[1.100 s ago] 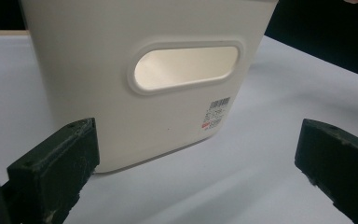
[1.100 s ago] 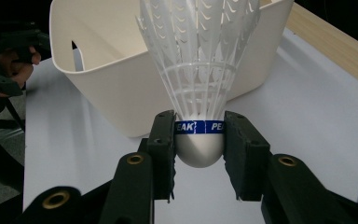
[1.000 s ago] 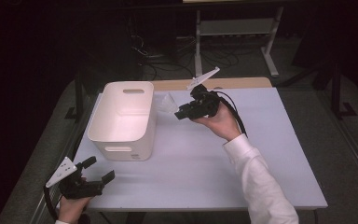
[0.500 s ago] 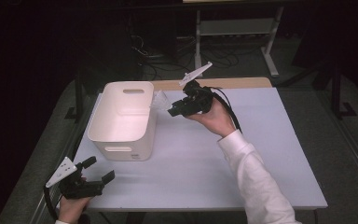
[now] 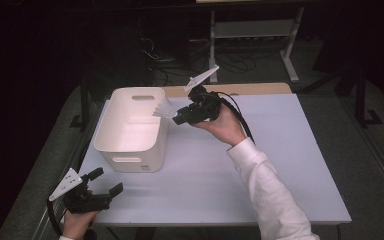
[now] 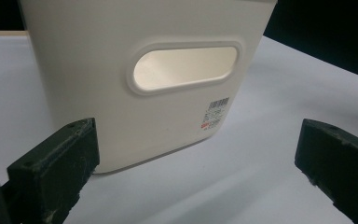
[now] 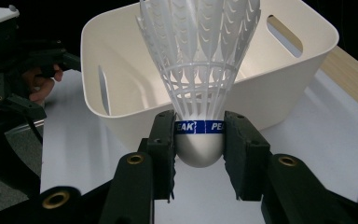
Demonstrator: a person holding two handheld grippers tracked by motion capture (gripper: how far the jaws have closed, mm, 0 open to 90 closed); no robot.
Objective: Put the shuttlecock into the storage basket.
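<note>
Down at the near edge, the left tool [image 5: 97, 192] sits just where it was a second ago, held low at the corner of the surface [image 5: 280, 165], its jaws spread wide with nothing between them; in the left gripper view they frame the near end wall of the white bin [image 6: 140, 84] and its handle slot. Further up, the right tool [image 5: 177, 116] has swung left since the earlier frame and now hangs right at the bin's right rim. It is clamped tight on the shuttlecock [image 7: 200, 84], jaws pinching the rounded cork base at the blue band, white feathers fanning away from the jaws toward the bin. From the high view the shuttlecock [image 5: 163, 109] sits in the air, over the bin's right rim, feathers reaching over the open bin [image 5: 130, 125].
</note>
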